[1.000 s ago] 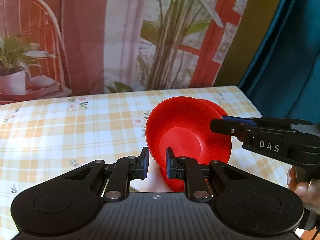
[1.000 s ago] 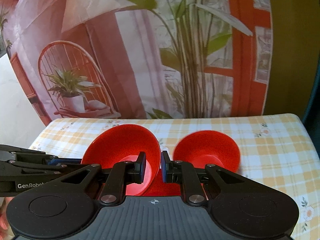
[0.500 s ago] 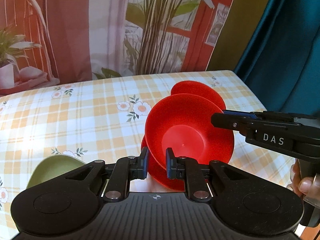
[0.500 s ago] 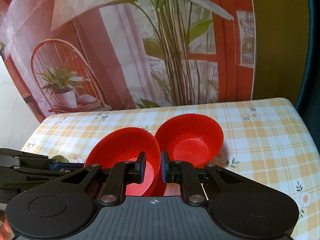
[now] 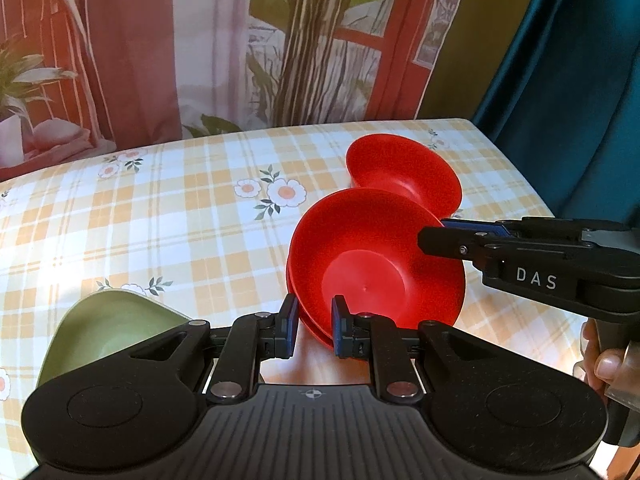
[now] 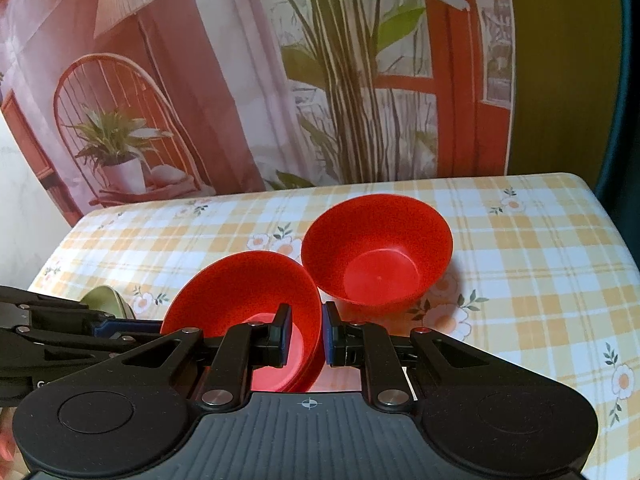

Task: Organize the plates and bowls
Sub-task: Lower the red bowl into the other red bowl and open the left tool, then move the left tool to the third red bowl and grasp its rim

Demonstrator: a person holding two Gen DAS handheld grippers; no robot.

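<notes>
A nested pair of red bowls (image 5: 372, 264) hangs tilted just above the checked tablecloth (image 5: 160, 216). My left gripper (image 5: 314, 330) is shut on its near rim. My right gripper (image 5: 434, 232) comes in from the right and is shut on the opposite rim. In the right wrist view the same red stack (image 6: 240, 288) sits between the right gripper's (image 6: 306, 334) fingers, and the left gripper (image 6: 100, 326) reaches in from the left edge. A single red bowl (image 6: 380, 256) lies tilted on the cloth just behind the stack, close to its rim.
A green bowl (image 5: 108, 328) sits at the lower left beside my left gripper, also seen as the green bowl (image 6: 102, 298). A printed curtain hangs behind the table. The table's right edge (image 5: 520, 176) drops off beside a dark teal drape. A person's fingers (image 5: 600, 360) hold the right gripper's handle.
Both grippers sank toward the table with the red stack between them. The single red bowl now shows clear behind the stack, and the green bowl has come into view at lower left.
</notes>
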